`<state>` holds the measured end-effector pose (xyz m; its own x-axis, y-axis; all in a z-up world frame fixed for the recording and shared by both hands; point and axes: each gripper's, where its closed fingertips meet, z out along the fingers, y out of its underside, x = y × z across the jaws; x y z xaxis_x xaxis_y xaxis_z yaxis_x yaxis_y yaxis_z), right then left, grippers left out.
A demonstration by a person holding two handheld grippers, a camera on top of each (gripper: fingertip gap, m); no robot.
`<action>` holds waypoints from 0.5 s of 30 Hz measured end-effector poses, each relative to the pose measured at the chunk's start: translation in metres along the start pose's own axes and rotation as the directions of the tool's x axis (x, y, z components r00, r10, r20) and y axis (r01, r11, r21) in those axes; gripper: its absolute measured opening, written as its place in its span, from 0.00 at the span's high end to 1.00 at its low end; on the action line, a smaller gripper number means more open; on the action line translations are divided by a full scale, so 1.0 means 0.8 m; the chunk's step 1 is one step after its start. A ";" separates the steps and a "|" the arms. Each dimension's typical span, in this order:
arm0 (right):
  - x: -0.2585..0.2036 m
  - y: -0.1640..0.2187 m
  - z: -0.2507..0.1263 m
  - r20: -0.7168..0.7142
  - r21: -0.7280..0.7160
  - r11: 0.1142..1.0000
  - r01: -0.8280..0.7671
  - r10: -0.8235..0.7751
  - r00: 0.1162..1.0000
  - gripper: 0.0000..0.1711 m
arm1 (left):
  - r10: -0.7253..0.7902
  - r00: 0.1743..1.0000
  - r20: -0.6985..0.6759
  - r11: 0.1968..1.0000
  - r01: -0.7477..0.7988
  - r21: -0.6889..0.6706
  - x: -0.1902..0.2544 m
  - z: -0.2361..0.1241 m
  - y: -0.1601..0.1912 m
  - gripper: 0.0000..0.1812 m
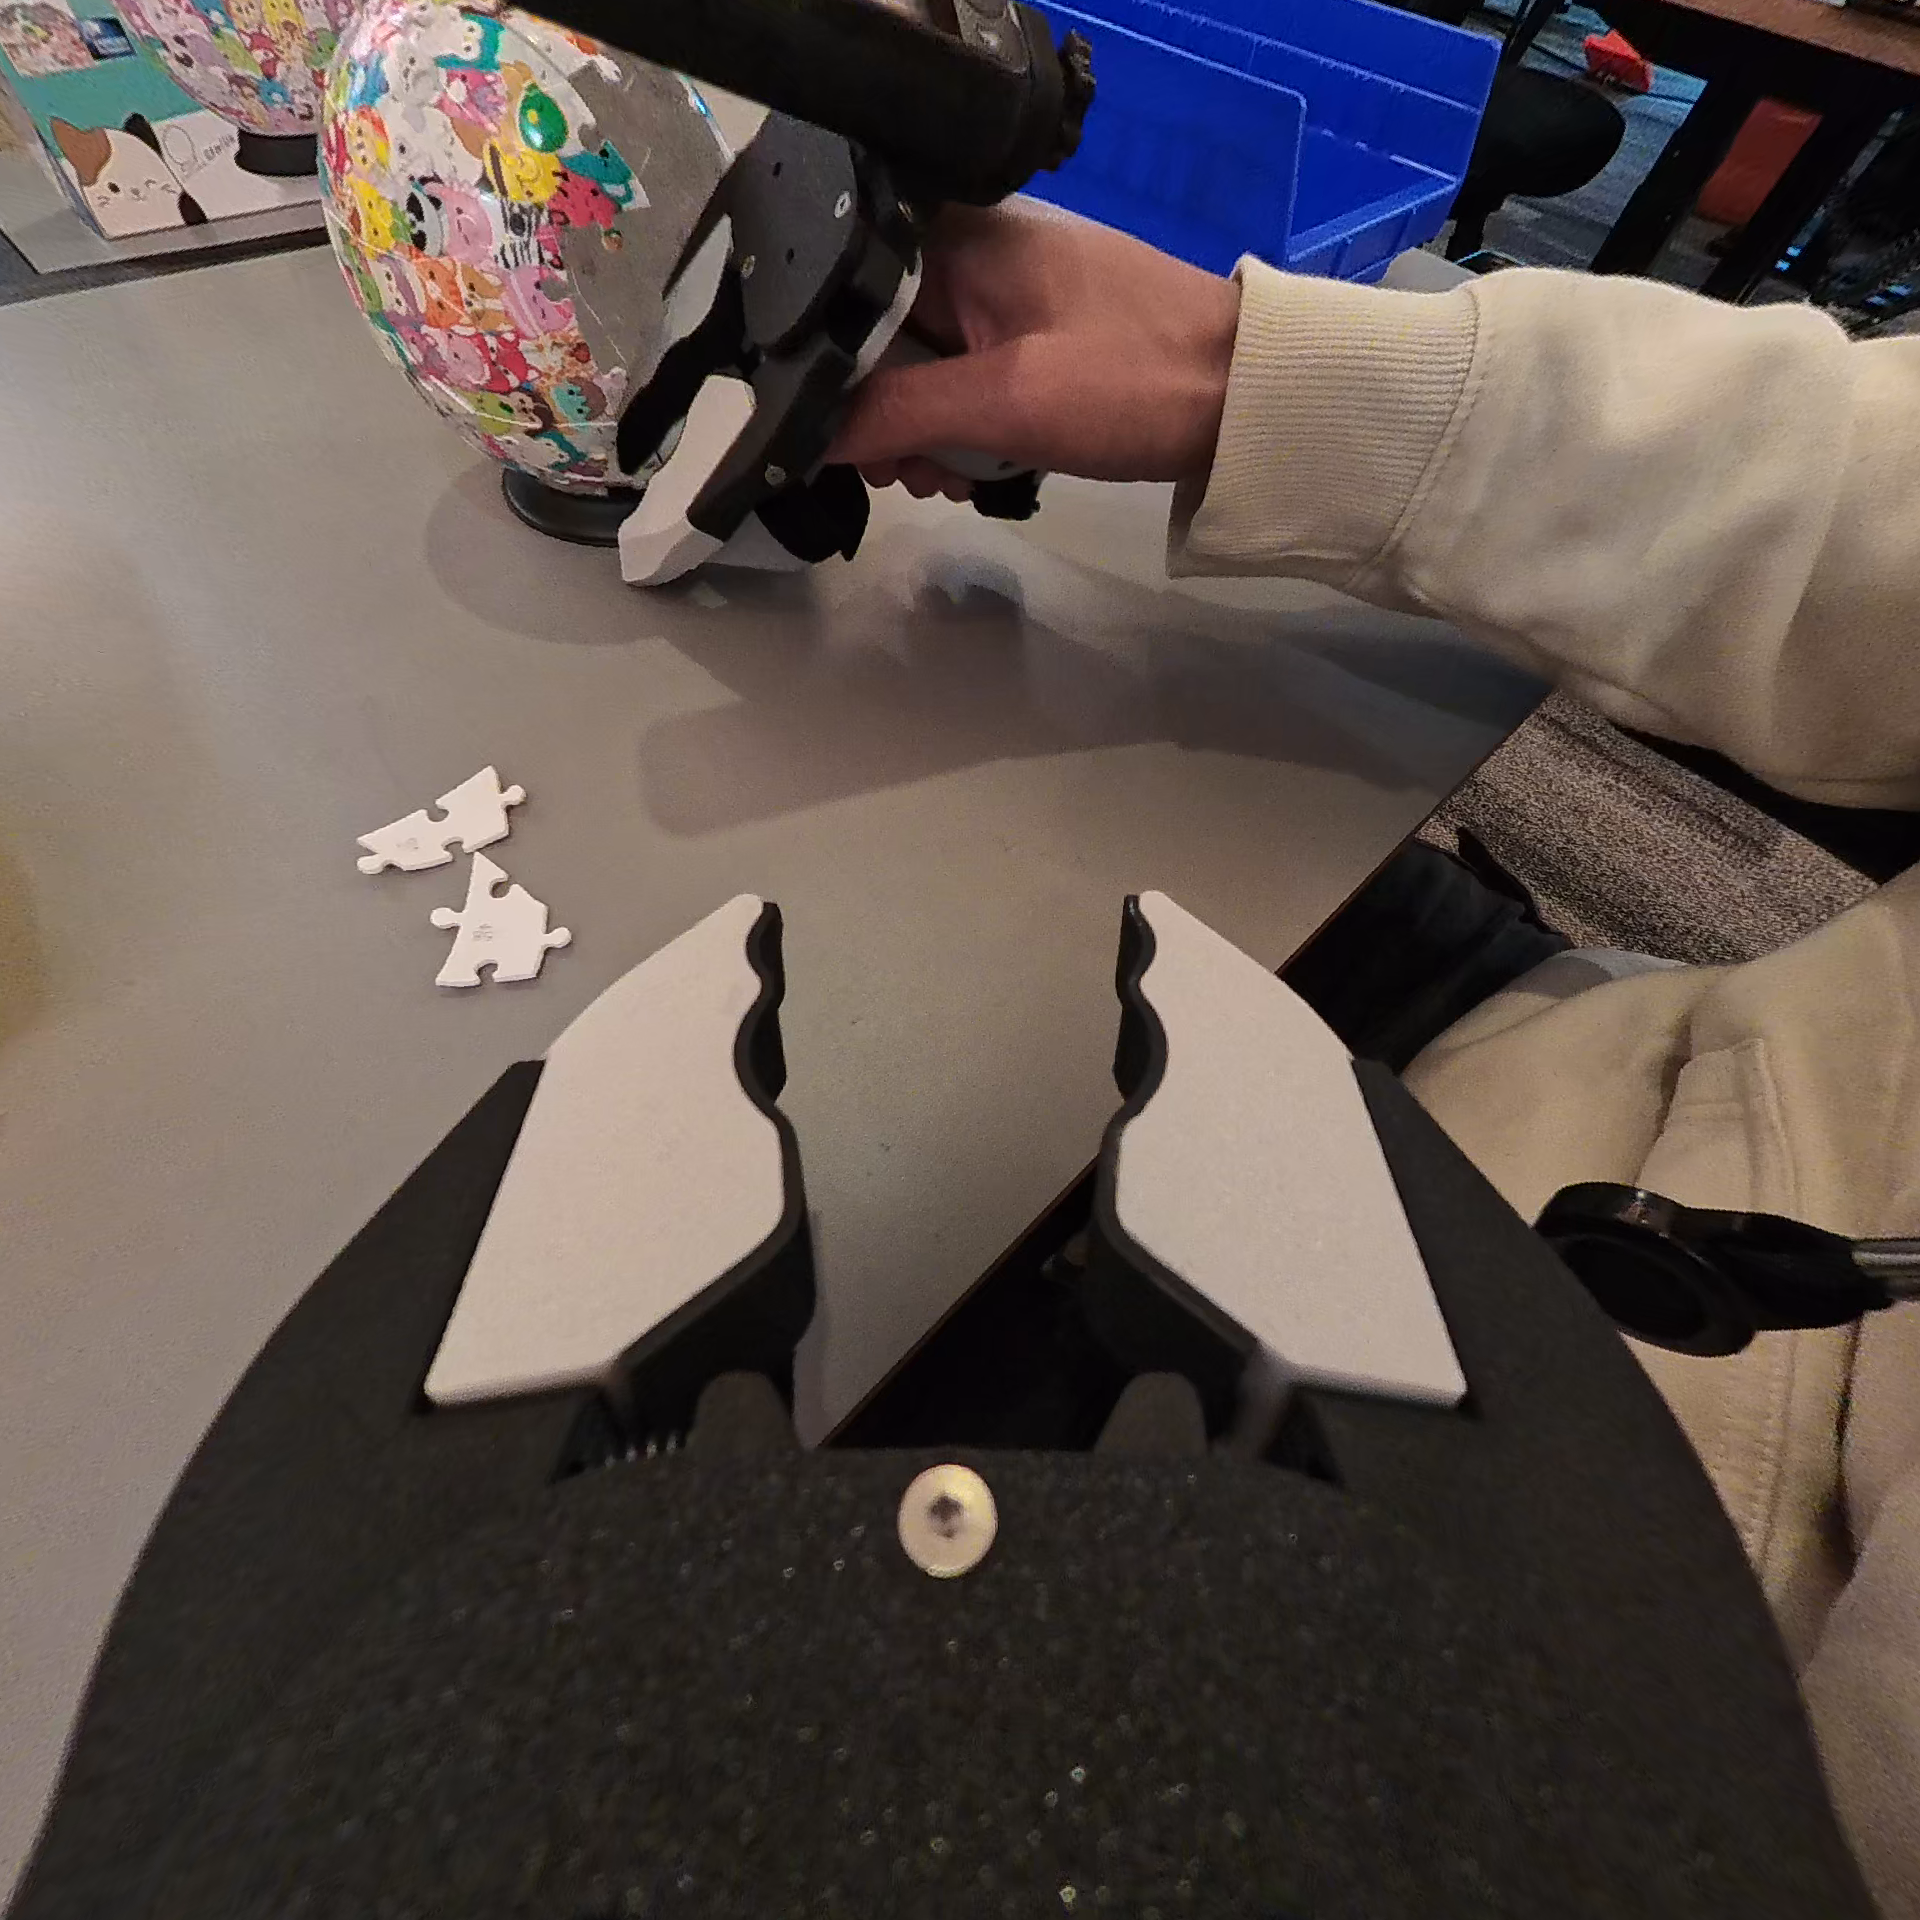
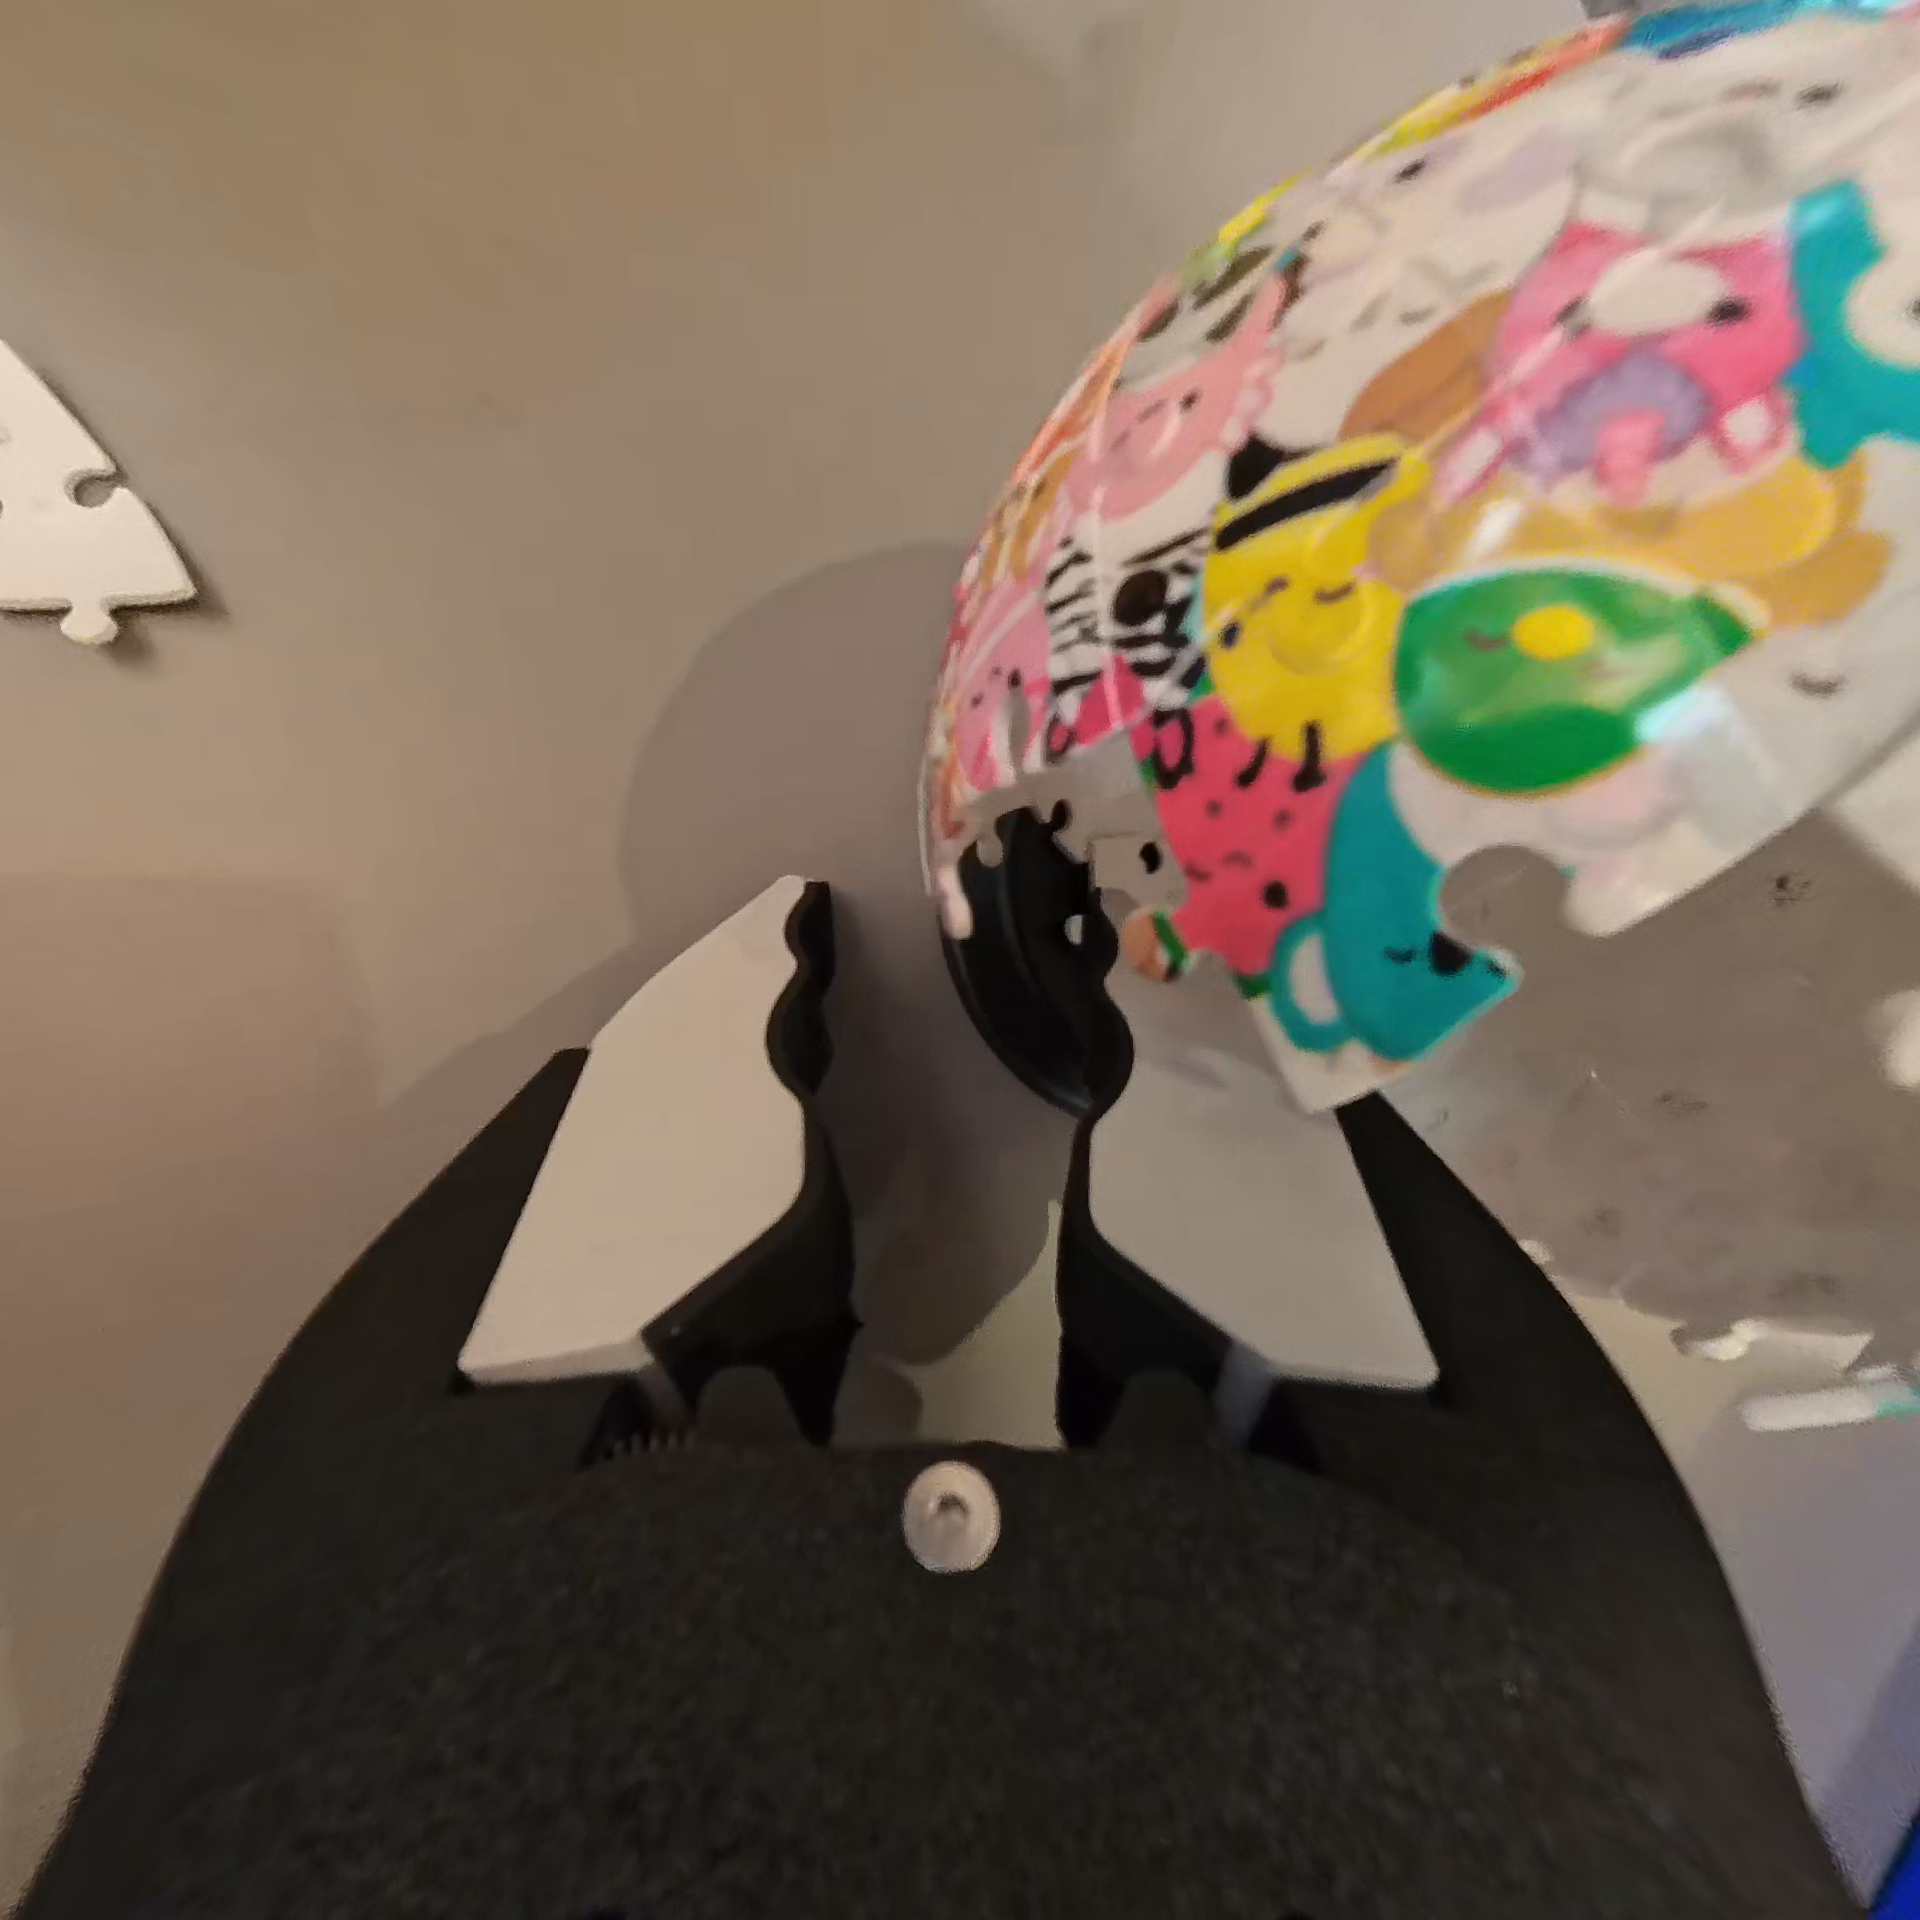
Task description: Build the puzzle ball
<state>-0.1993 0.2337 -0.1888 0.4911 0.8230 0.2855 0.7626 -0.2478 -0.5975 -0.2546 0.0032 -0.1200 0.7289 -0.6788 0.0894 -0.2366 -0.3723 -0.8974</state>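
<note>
Grey worktop carries the colourful puzzle ball on its black stand, with two loose white pieces lying face down well apart from it. The left claw is wide open and empty above the worktop edge. The right claw is also parted and grips nothing, one fingertip right against the stand beneath the ball's unfinished gap.
</note>
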 end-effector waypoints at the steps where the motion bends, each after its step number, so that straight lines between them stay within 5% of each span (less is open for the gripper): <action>1: 0.000 0.000 0.000 0.004 -0.003 1.000 -0.011 0.011 1.000 0.73 | 0.000 1.000 0.001 1.000 0.000 0.001 0.000 0.000 0.000 0.66; 15: 0.002 0.009 -0.001 0.053 -0.038 0.997 -0.071 0.073 0.996 0.76 | -0.005 1.000 -0.003 1.000 0.005 0.002 0.000 -0.001 0.000 0.66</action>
<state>-0.1925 0.2327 -0.1917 0.5228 0.8284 0.2012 0.7414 -0.3253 -0.5870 -0.2549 0.0028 -0.1196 0.7282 -0.6788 0.0949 -0.2320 -0.3744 -0.8978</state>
